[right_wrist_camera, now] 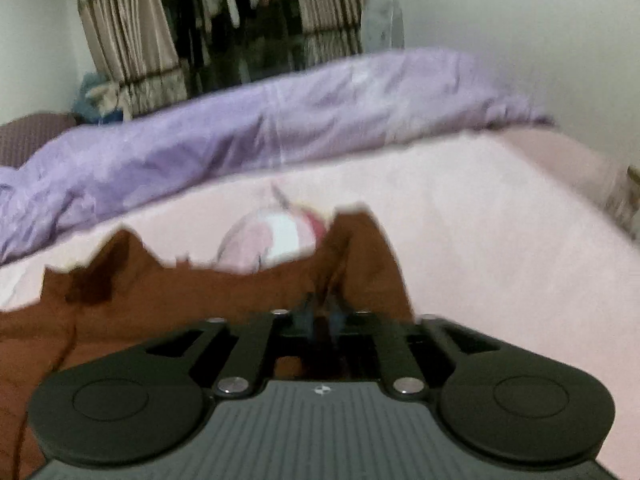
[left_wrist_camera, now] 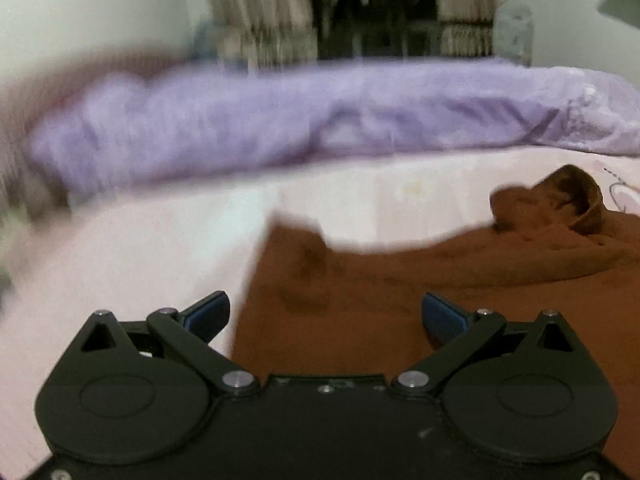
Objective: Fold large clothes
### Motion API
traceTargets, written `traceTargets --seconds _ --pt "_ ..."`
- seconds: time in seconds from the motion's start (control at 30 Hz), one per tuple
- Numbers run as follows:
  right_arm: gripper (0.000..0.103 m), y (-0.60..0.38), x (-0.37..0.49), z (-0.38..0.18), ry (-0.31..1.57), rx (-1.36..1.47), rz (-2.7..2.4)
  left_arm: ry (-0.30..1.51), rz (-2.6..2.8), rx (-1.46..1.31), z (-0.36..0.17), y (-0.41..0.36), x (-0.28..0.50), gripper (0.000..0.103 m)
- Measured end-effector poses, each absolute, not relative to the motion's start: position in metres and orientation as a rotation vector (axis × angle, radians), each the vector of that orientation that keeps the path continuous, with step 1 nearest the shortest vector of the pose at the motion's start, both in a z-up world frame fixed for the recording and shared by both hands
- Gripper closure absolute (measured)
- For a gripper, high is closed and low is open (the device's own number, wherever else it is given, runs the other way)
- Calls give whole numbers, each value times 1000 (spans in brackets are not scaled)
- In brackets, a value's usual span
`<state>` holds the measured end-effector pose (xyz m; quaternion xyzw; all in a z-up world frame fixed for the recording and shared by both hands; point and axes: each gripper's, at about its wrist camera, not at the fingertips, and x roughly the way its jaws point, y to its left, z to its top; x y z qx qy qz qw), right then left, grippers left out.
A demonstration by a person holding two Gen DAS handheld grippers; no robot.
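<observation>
The right gripper [right_wrist_camera: 320, 316] pinches the brown garment [right_wrist_camera: 200, 292]; the left gripper [left_wrist_camera: 326, 314] hangs wide apart, the garment's left edge between its jaws.

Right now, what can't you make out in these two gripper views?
- Brown garment, right wrist: type and full outline, cut off by the gripper body and frame edge.
- Right gripper: blurred pads, grip depth unclear.
- Left gripper, left wrist: contact with cloth unclear.
- Purple quilt: motion-blurred.
</observation>
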<state>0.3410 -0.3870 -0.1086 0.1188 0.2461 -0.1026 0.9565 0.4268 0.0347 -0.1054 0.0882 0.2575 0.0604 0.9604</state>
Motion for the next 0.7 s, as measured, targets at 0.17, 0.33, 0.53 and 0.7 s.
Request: traceTargets --seconds 0.17,0.33,0.53,0.7 --pt "74 -393 362 -136 563 229 -240 572 163 264 -134 31 444 0" --pt "75 -390 376 -147 589 207 -247 623 122 100 -138 55 452 0" --pt "75 -392 374 -149 582 221 -242 612 131 116 -138 52 452 0" --pt "74 -390 373 -149 584 205 -249 612 178 112 -136 50 446 0"
